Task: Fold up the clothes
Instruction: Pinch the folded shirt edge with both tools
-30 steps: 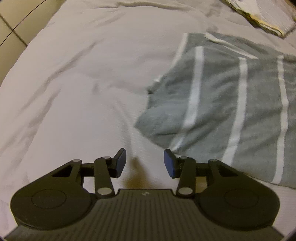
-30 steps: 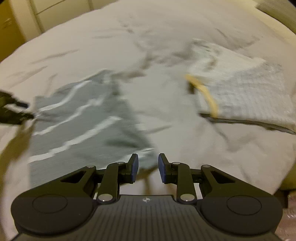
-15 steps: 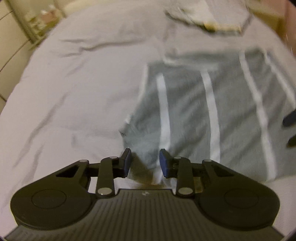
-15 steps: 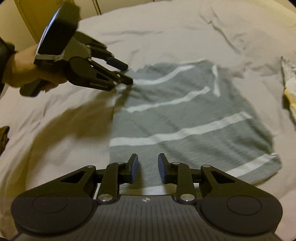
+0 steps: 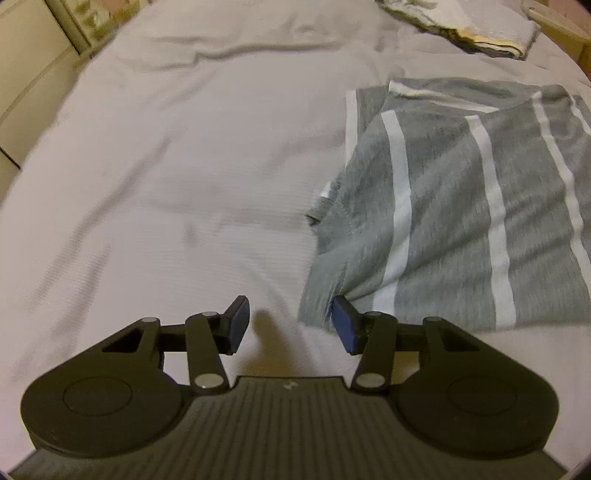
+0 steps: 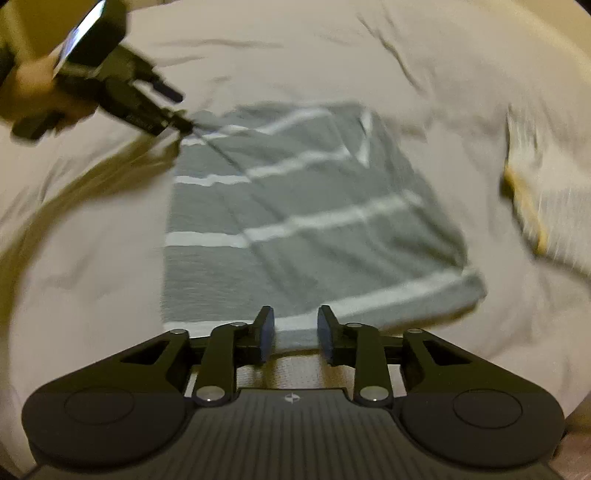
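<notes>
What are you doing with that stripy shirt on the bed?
A person is folding clothes with a two-finger gripper in each hand. A grey garment with white stripes lies partly folded on the pale bedsheet. The left gripper is open at one corner of it, one pad touching the cloth. The right gripper is open at the opposite edge, gripping nothing. A pale folded cloth with a yellow edge lies apart, farther up the bed.

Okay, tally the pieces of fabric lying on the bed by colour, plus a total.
Grey with white stripes: 1, the striped garment
White with a yellow edge: 1, the folded cloth
Total: 2
</notes>
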The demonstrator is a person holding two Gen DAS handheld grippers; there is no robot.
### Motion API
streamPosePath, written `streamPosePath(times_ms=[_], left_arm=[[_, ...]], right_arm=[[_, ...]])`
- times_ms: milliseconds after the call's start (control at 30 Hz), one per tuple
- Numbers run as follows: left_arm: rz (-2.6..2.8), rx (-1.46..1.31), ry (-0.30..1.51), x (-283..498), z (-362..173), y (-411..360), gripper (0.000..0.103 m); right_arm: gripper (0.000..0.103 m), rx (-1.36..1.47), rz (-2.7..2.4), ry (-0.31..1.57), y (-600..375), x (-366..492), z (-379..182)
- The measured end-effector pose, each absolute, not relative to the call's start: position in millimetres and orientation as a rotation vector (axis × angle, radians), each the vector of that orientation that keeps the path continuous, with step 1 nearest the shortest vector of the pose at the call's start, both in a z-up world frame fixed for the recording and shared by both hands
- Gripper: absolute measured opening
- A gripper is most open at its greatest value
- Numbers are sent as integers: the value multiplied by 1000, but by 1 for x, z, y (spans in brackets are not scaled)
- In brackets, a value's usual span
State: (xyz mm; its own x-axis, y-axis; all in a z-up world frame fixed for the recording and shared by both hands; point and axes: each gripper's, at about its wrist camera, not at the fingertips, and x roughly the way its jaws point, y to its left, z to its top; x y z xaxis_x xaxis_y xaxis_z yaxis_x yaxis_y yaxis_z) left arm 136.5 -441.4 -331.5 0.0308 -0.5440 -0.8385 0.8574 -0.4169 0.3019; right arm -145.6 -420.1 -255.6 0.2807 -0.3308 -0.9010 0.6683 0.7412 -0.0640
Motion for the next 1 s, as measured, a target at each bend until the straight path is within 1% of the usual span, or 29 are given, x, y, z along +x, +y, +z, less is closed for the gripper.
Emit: streamPosePath(times_ms=[33, 167, 300, 400, 467, 500, 567, 667, 767, 833, 900, 933, 967, 1000], left_arm=[[-1656, 1226, 319, 130, -333, -433, 40], [-1757, 1336, 76, 105, -339, -398, 42], [-1839, 1432, -166, 80, -347, -367, 44], [-1865, 1461, -265, 65, -366, -367, 43], [-1869, 1496, -380, 59, -378, -370, 42], [-1863, 1522, -437, 59, -385, -370, 41], [-1836, 1590, -581, 59, -400, -375, 29], [-1795, 1667, -751, 67, -416, -386, 24], [-1791, 1692, -828, 72, -424, -396, 24], [-1784, 1699, -850, 74, -426, -402, 24], [-1775, 1705, -833, 76, -423, -405, 23], [-1775, 1712, -812, 76, -421, -406, 19], [-1777, 1724, -789, 75, -420, -409, 11], [-1779, 1732, -766, 75, -419, -412, 9]], right_arm=[[37, 296, -668, 1105, -411, -139, -251], [44, 119, -551, 1156, -374, -104, -252], [43, -45, -518, 1251, -350, -74, -280], [41, -102, -524, 1325, -343, -63, -304], [40, -178, -529, 1347, -338, -60, -317], [40, -210, -539, 1357, -337, -59, -320], [36, -242, -584, 1368, -339, -61, -323], [33, -250, -628, 1381, -346, -65, -323], [33, -260, -636, 1386, -349, -67, -323], [33, -267, -628, 1390, -350, -64, -325], [31, -267, -612, 1396, -352, -62, -329], [27, -263, -606, 1397, -353, -62, -330], [22, -250, -603, 1394, -354, -63, -329], [19, -238, -600, 1391, -356, -64, -329]])
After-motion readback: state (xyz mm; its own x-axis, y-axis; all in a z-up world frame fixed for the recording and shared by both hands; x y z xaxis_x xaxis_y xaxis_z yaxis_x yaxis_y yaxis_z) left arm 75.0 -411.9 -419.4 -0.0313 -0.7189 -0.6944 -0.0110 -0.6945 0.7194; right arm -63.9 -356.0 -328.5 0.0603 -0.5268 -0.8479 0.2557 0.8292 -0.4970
